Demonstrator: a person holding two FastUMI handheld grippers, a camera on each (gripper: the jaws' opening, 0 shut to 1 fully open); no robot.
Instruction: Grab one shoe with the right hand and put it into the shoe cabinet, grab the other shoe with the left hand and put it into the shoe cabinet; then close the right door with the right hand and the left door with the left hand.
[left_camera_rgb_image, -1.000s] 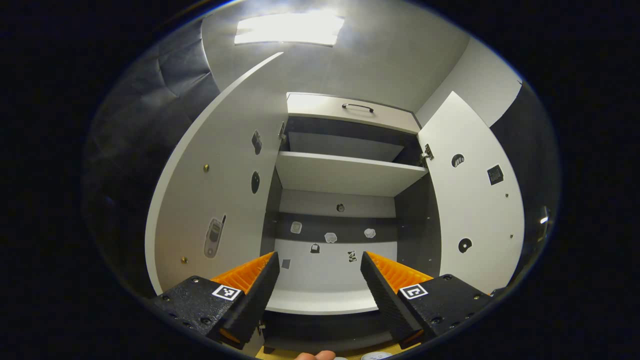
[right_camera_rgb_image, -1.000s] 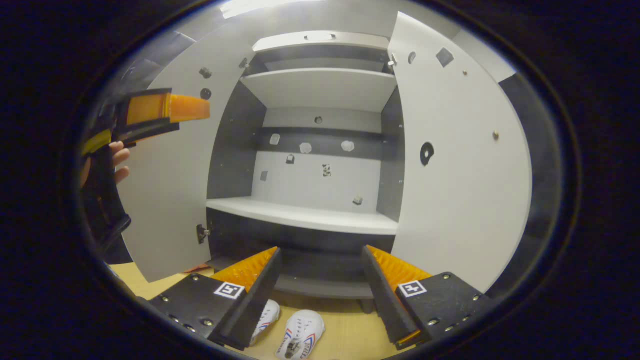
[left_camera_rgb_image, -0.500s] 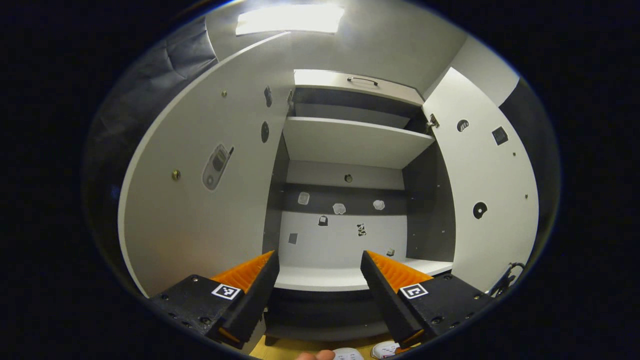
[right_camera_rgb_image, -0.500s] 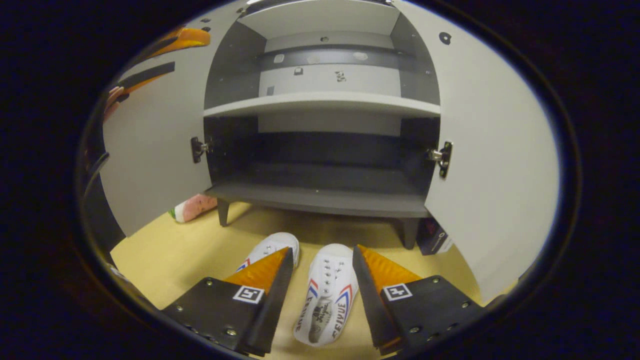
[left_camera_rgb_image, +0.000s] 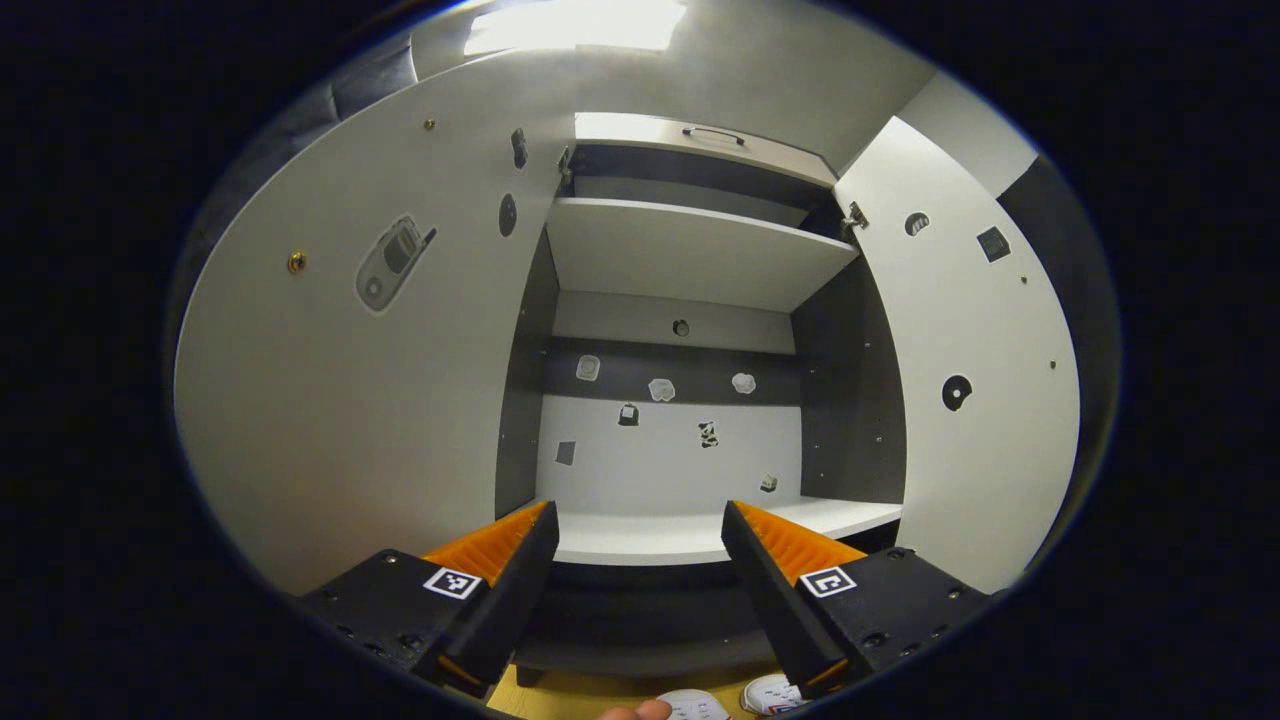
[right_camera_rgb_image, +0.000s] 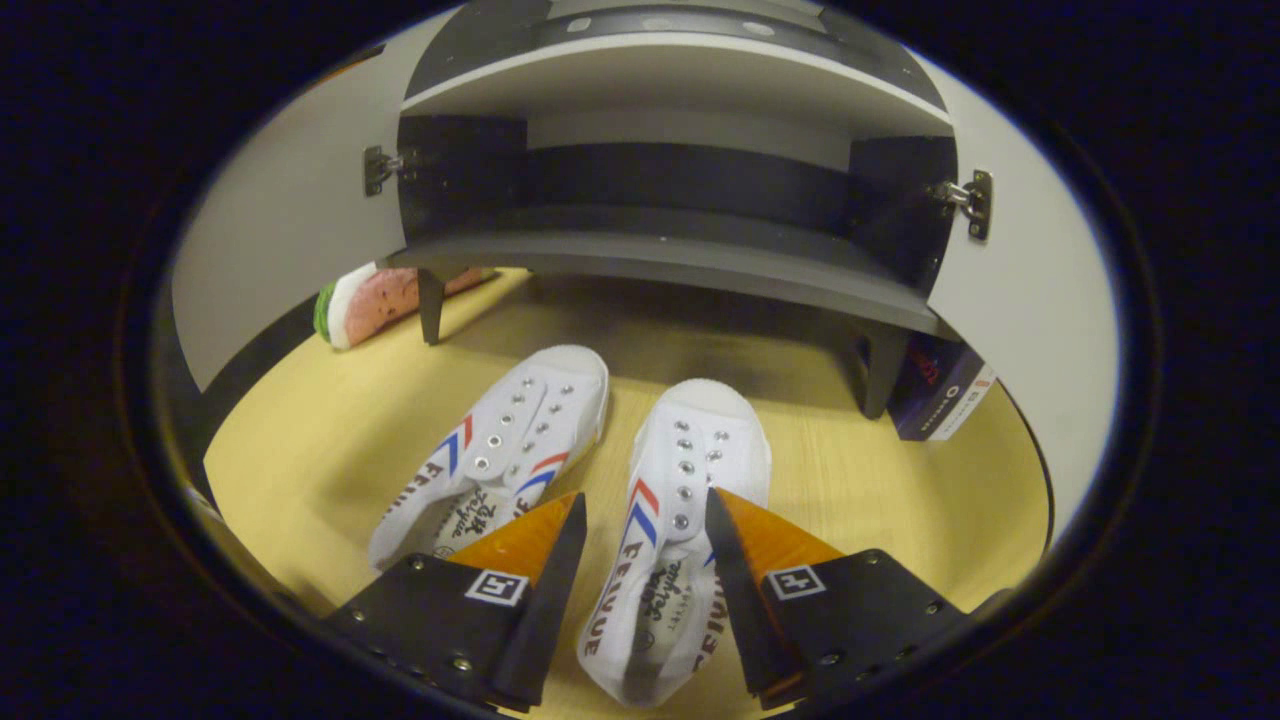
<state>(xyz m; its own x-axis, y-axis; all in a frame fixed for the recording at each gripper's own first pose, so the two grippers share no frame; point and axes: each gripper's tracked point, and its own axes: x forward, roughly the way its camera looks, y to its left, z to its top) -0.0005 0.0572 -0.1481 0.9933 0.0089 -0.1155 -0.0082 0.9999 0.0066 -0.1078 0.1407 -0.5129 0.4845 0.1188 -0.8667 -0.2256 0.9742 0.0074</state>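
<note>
Lowered since a second ago, the right claw (right_camera_rgb_image: 640, 520) now straddles the right-hand shoe (right_camera_rgb_image: 672, 530), fingers spread and not pressing it. Both shoes sit on the floor (right_camera_rgb_image: 820, 470) before the open shoe cabinet (right_camera_rgb_image: 660, 250); the other shoe (right_camera_rgb_image: 495, 450) lies alongside. The left claw (left_camera_rgb_image: 637, 540) hangs released, facing the cabinet.

A watermelon-slice toy (right_camera_rgb_image: 365, 297) lies on the wooden floor (right_camera_rgb_image: 300, 450) beside the cabinet's left leg. A dark box (right_camera_rgb_image: 938, 385) stands at the right leg, partly behind the door. A ceiling light (left_camera_rgb_image: 575, 22) glows overhead.
</note>
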